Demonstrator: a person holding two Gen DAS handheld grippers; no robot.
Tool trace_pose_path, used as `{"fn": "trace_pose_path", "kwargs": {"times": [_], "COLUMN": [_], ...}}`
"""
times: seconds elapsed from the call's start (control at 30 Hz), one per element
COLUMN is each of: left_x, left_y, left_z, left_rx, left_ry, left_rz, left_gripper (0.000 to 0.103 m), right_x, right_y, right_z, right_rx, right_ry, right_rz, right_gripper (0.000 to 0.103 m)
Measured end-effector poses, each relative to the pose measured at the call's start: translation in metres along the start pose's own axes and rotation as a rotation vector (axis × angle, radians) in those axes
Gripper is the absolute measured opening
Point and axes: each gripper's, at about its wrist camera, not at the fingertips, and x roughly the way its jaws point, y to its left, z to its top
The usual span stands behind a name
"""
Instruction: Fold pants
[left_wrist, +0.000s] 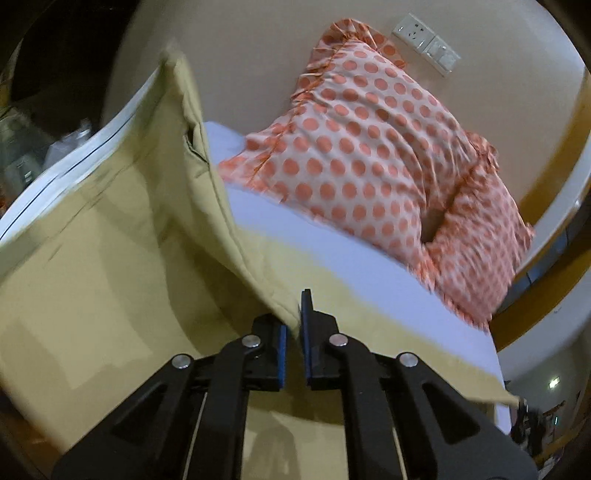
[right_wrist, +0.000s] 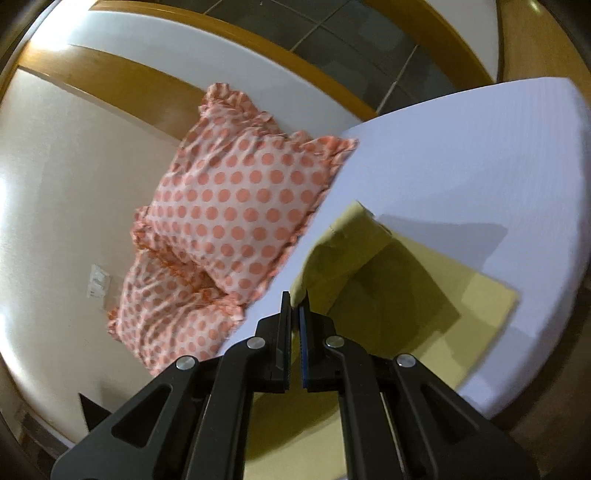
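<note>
Left gripper (left_wrist: 294, 325) clamped on a raised edge of the khaki pants (left_wrist: 110, 258), fabric pinched between the blue pads (left_wrist: 282, 354). Right gripper (right_wrist: 294, 314) likewise closed on a lifted fold of the same pants, cloth caught between its narrow-set fingers. Pants partly held up off the white bed sheet (right_wrist: 461, 158), remainder lying flat on it.

Only in the left wrist view: a wall socket plate (left_wrist: 410, 31) and a switch beside it on the beige wall, above the two polka-dot pillows (left_wrist: 369, 155); a tall standing flap of the pants rising at left with a seam opening visible; dim clutter at far left, too dark to name.

Only in the right wrist view: the far flat end of the pants spread on the sheet near the mattress corner, a wooden bed frame (right_wrist: 229, 85), dark floor tiles (right_wrist: 351, 40) beyond, and the pillows leaning against the wall.

Lower part of the pants hidden behind both gripper bodies. Waistband or leg end in either grip: cannot tell. Edges blurred by motion in the left view.
</note>
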Motion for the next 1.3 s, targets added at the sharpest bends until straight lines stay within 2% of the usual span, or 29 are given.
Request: {"fn": "trace_pose_path", "kwargs": {"times": [0.13,0.2,0.33,0.43,0.47,0.5,0.53,0.6,0.67,0.8,0.87,0.97,1.03,1.07,1.1,1.17,1.3], "left_x": [-0.026,-0.027,-0.024,-0.026,-0.028,-0.03,-0.033,-0.04,-0.047,-0.052,-0.055,-0.061,-0.064,-0.065,-0.067,-0.069,-0.074], "left_y": [0.026,0.033,0.043,0.045,0.045,0.044,0.044,0.043,0.041,0.041,0.043,0.049,0.055,0.057,0.06,0.065,0.073], "left_z": [-0.065,-0.08,-0.094,-0.098,-0.1,-0.101,-0.104,-0.108,-0.112,-0.118,-0.121,-0.123,-0.124,-0.124,-0.124,-0.124,-0.126], "left_rx": [-0.065,-0.091,-0.112,-0.099,-0.09,-0.079,-0.065,-0.046,-0.03,-0.013,-0.019,-0.033,-0.044,-0.048,-0.052,-0.061,-0.07], "left_ry": [0.04,0.048,0.044,0.033,0.03,0.026,0.017,-0.004,-0.026,-0.042,-0.044,-0.051,-0.06,-0.063,-0.067,-0.073,-0.087], "left_rz": [0.031,0.03,0.008,-0.007,-0.02,-0.034,-0.05,-0.085,-0.108,-0.128,-0.139,-0.141,-0.143,-0.141,-0.139,-0.136,-0.134], "left_gripper": [0.007,0.007,0.007,0.01,0.011,0.015,0.019,0.031,0.047,0.054,0.056,0.058,0.058,0.058,0.059,0.061,0.067], "right_x": [0.006,0.01,0.008,0.002,-0.002,-0.011,-0.019,-0.034,-0.042,-0.028,-0.022,-0.011,-0.003,0.0,0.002,0.004,0.014], "right_y": [-0.02,-0.028,-0.033,-0.031,-0.03,-0.031,-0.031,-0.034,-0.04,-0.049,-0.046,-0.04,-0.038,-0.039,-0.04,-0.03,0.027], "right_z": [-0.009,-0.012,-0.014,-0.016,-0.016,-0.015,-0.013,-0.011,-0.008,-0.01,-0.019,-0.031,-0.036,-0.037,-0.037,-0.037,-0.045], "right_rx": [0.021,0.032,0.021,-0.023,-0.028,-0.036,-0.044,-0.05,-0.05,-0.026,-0.054,-0.083,-0.11,-0.122,-0.127,-0.161,-0.292], "right_ry": [0.035,0.041,0.044,0.047,0.04,0.011,-0.025,-0.094,-0.125,-0.073,-0.07,-0.024,-0.008,-0.011,-0.016,-0.036,-0.036], "right_rz": [-0.084,-0.108,-0.123,-0.188,-0.202,-0.241,-0.269,-0.29,-0.319,-0.314,-0.295,-0.25,-0.24,-0.23,-0.218,-0.191,-0.058], "right_gripper": [0.004,0.004,0.004,0.006,0.011,0.026,0.05,0.061,0.061,0.061,0.06,0.044,0.015,0.009,0.005,0.004,0.004]}}
